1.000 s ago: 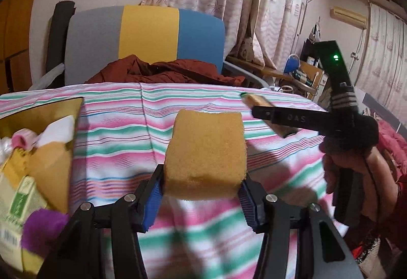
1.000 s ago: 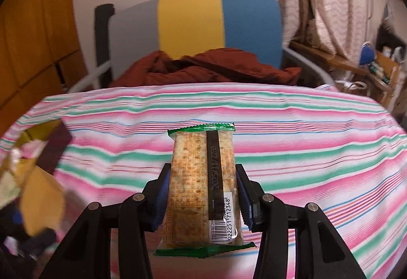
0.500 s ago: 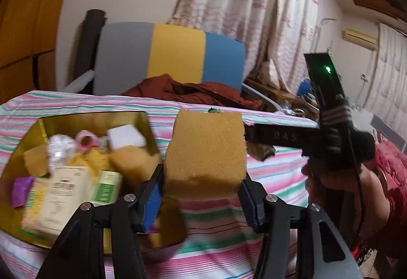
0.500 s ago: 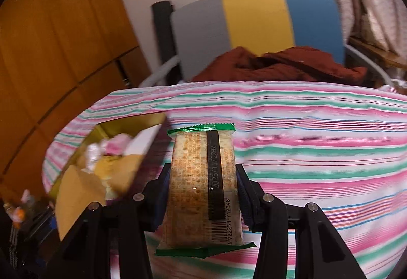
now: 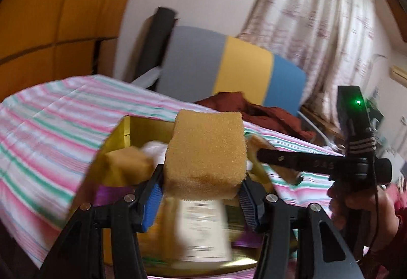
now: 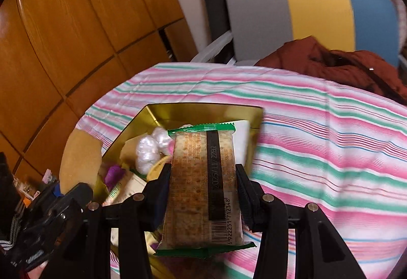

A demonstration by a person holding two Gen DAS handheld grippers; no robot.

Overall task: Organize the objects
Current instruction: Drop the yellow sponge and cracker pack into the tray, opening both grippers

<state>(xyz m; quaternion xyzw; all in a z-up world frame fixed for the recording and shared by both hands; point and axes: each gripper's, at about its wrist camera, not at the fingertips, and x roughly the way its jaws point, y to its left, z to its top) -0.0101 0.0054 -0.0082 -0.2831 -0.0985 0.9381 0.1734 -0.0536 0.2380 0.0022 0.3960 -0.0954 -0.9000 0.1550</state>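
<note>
My left gripper (image 5: 201, 196) is shut on a yellow sponge block (image 5: 204, 154) and holds it above a gold tray (image 5: 126, 130) filled with several small items. My right gripper (image 6: 202, 182) is shut on a cracker packet (image 6: 203, 187) with green ends, held over the near right part of the same gold tray (image 6: 203, 111). The right gripper also shows in the left wrist view (image 5: 264, 154), reaching in from the right. The sponge (image 6: 81, 156) and the left gripper show at the left of the right wrist view.
The tray sits on a table with a pink, green and white striped cloth (image 6: 330, 131). A chair (image 6: 313, 14) with grey, yellow and blue back holds a rust-red garment (image 6: 338, 65). Wooden panels (image 6: 63, 24) stand at the left. Curtains (image 5: 318, 24) hang behind.
Both grippers have swung left, bringing the gold tray under them. The sponge and the cracker packet stay held and now hang over the tray.
</note>
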